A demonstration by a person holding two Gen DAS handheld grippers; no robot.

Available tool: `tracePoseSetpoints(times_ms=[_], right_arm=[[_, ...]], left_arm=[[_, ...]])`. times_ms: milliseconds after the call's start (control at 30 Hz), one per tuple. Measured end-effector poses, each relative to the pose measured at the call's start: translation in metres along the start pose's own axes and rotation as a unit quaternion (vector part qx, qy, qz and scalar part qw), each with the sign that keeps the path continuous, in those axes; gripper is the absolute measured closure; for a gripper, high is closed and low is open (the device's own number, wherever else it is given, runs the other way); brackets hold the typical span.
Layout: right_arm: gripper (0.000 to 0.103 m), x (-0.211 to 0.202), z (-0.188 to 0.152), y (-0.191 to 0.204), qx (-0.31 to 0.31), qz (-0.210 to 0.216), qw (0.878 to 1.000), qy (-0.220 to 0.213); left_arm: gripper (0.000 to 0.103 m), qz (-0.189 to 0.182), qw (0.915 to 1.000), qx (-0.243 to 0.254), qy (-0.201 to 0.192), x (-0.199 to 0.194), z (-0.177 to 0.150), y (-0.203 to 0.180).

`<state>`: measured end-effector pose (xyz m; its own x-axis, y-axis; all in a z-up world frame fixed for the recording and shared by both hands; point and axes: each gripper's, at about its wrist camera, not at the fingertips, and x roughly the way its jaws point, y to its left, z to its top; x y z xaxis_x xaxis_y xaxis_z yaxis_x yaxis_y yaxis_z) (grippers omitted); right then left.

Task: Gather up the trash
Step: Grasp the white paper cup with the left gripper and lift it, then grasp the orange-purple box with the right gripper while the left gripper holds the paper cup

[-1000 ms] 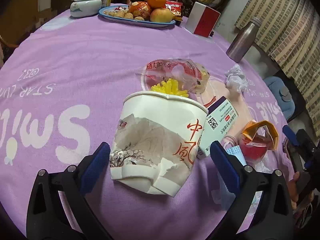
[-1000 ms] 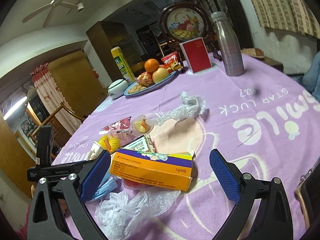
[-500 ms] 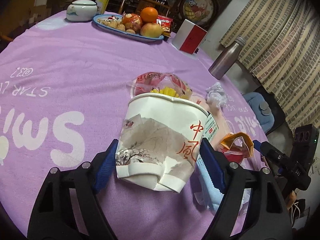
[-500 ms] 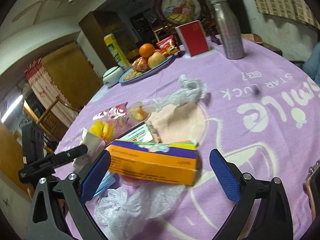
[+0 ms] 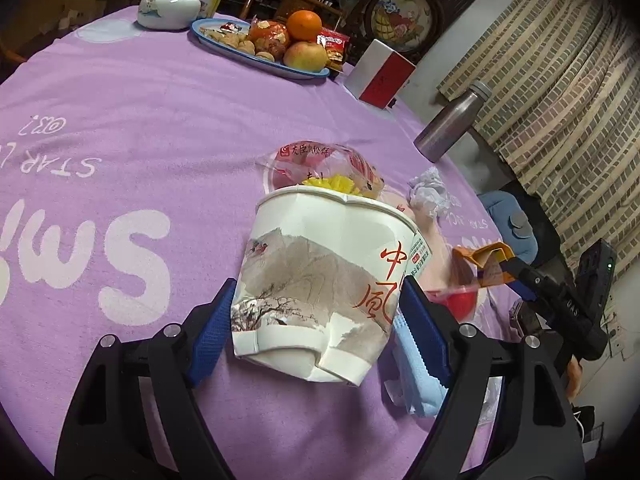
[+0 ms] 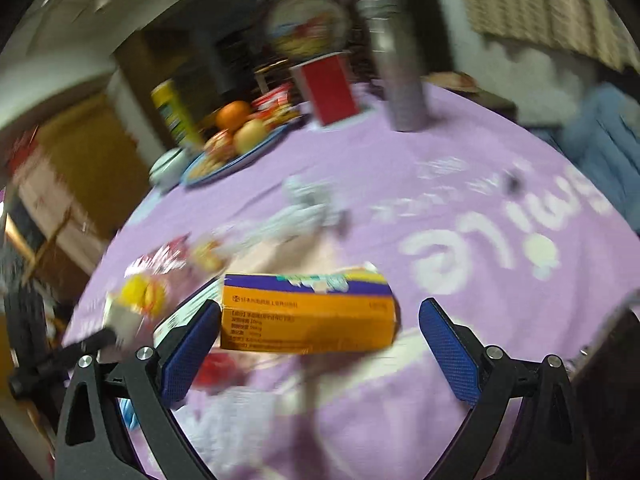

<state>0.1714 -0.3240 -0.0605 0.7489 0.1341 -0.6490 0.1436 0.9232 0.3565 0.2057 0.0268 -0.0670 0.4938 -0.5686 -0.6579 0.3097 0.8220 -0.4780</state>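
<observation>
where its two blue pads press the sides of a crumpled white paper cup, the left gripper is clamped on it, the cup tilted with its dented base toward the camera. just behind the cup sit a clear snack wrapper and something yellow. a light blue face mask lies beside the right pad on the purple tablecloth. further back stand a fruit plate and a steel bottle. the right gripper is spread wide around an orange medicine box, its left pad about touching the box's end, the right pad apart; that view is blurred.
</observation>
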Motion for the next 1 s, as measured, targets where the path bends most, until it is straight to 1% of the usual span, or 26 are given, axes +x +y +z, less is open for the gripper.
tracePoseSetpoints(times_ms=[67, 200, 267, 333, 467, 500, 633, 767, 833, 933, 1000], right_arm=[[0.006, -0.003, 0.0, -0.008, 0.007, 0.002, 1.0, 0.001], [0.006, -0.003, -0.003, 0.006, -0.037, -0.014, 0.999, -0.003], [0.006, -0.003, -0.004, 0.011, -0.049, -0.016, 0.999, -0.001], [0.006, -0.006, -0.003, 0.01, -0.046, -0.011, 0.999, -0.001], [0.006, -0.008, -0.002, 0.004, -0.028, -0.017, 0.999, 0.0], [0.006, -0.006, -0.003, 0.003, -0.022, -0.015, 1.0, 0.008], [0.006, 0.002, -0.01, -0.005, 0.012, 0.023, 0.998, 0.056], [0.006, 0.02, -0.008, 0.0, 0.017, 0.028, 0.996, 0.086], [0.006, 0.033, -0.003, 0.005, 0.018, 0.039, 0.993, 0.106], [0.004, 0.056, 0.006, 0.012, 0.023, 0.038, 0.991, 0.127], [0.005, 0.066, 0.015, 0.02, 0.005, 0.025, 0.992, 0.121]], left_arm=[[0.025, 0.002, 1.0, 0.004, 0.0, 0.0, 0.0, -0.002], [0.025, 0.009, 0.9999, 0.013, -0.004, 0.0, -0.002, -0.005], [0.025, 0.011, 0.9998, 0.014, -0.006, -0.001, -0.002, -0.006], [0.025, 0.01, 0.9998, 0.014, -0.005, -0.001, -0.002, -0.006], [0.025, 0.009, 0.9998, 0.016, -0.005, -0.001, -0.002, -0.007], [0.025, 0.01, 0.9998, 0.017, -0.005, -0.001, -0.003, -0.008], [0.025, 0.009, 0.9998, 0.017, -0.005, -0.001, -0.003, -0.008], [0.025, 0.007, 0.9998, 0.019, -0.003, -0.003, -0.003, -0.008], [0.025, 0.007, 0.9998, 0.018, -0.002, -0.002, -0.003, -0.008], [0.025, 0.007, 0.9998, 0.019, -0.001, -0.003, -0.004, -0.009], [0.025, 0.007, 0.9998, 0.02, -0.001, -0.003, -0.003, -0.009]])
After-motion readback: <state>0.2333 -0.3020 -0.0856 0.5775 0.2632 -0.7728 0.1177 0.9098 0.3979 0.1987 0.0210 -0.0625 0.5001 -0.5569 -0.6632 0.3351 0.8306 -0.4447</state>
